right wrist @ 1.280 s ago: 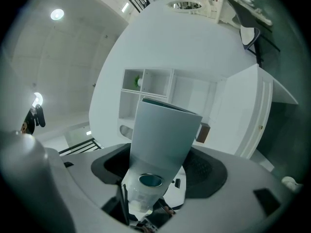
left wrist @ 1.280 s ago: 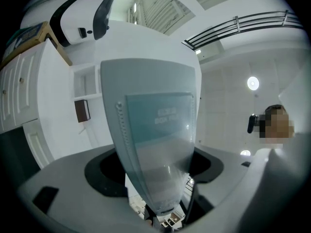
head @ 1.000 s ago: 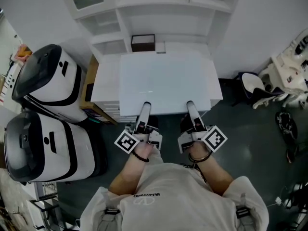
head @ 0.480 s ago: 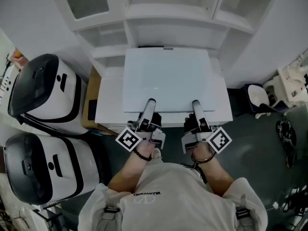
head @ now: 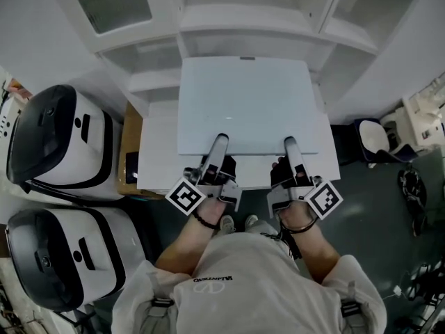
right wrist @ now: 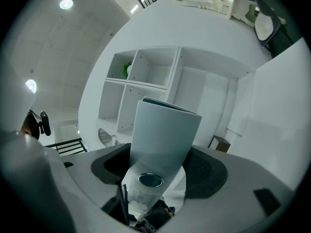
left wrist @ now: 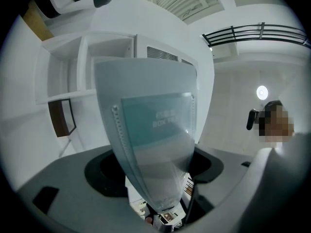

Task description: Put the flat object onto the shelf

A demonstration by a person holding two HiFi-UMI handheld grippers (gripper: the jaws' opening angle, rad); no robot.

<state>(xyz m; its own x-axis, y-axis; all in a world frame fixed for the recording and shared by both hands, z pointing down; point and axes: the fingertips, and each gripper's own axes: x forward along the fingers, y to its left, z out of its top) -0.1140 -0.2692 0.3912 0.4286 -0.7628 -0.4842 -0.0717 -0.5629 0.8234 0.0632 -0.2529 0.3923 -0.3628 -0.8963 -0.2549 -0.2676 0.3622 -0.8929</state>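
**Entry: flat object (head: 243, 103).** A pale, translucent file-type case with a faint printed label on one face and a metal-rimmed ring hole near one end. We record it as carried by both grippers, lying roughly level directly in front of the shelf (head: 240, 21). Its far edge is close to the shelf's lower open bays and its near edge faces the person. It sits above the white ledge (head: 156, 152) at the foot of the shelf, and we cannot tell whether the two touch.

**Step in hand.** We judge this to be the approach: the case is brought up to the shelf but not yet resting on any board.

**Next move.** In our judgement both grippers need to advance together and keep the case level. The far edge should go into a bay wide enough to take it, and the case should rest on the board before either grip lets go. An uneven push would likely skew it against a shelf upright.

**Left gripper (head: 218, 147).** Its fingers (head: 215, 155) stand well apart, but the gap is filled. We see them clamped on the case's near edge, on the left side as one faces the shelf. In the left gripper view the case (left wrist: 150, 144) rises straight out from between the jaws.

**Right gripper (head: 290, 150).** Its fingers (head: 292, 160) are likewise clamped on the near edge, on the right side facing the shelf. In the right gripper view the ring-hole end (right wrist: 163, 135) fills the jaws.

**Also present.** Two white-and-black rounded machines (head: 52, 141) stand to the left of the shelf, apart from the case.
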